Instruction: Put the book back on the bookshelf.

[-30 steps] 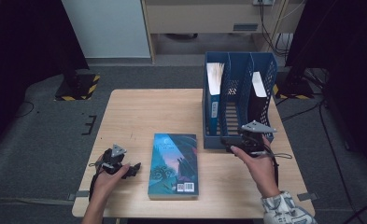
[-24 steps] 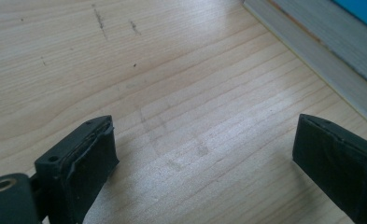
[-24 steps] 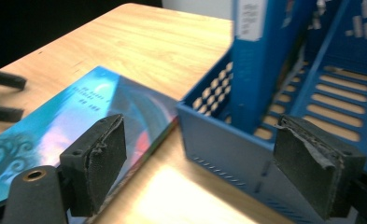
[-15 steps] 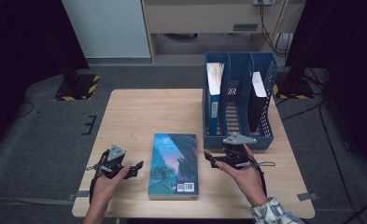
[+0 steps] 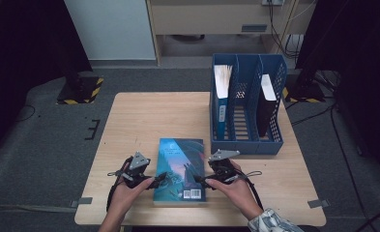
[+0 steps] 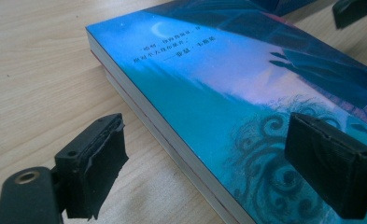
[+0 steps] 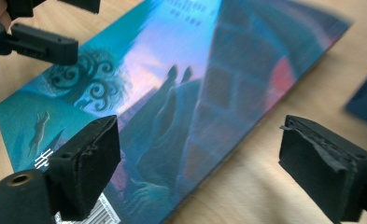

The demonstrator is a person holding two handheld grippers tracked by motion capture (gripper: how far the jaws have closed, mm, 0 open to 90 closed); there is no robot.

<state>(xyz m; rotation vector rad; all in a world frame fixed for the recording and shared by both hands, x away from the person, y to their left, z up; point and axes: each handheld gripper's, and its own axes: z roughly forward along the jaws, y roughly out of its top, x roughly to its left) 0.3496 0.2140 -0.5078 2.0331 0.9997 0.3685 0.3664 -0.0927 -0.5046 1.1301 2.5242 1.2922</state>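
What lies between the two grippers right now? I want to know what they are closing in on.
A teal book lies flat on the table between the left gripper and right gripper, seen in the high view; both stand open at its edges.

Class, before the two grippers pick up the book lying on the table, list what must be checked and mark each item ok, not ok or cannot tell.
1. Book lies flat on the table: ok.
2. Left gripper at the book's left edge, jaws open after just closing a little, pads not pressing: ok.
3. Right gripper at the book's right edge, jaws open: ok.
4. Book gripped: not ok.
5. Free slot in the blue file rack: ok, the middle one looks empty.
6. Book's weight suits the grip: cannot tell.
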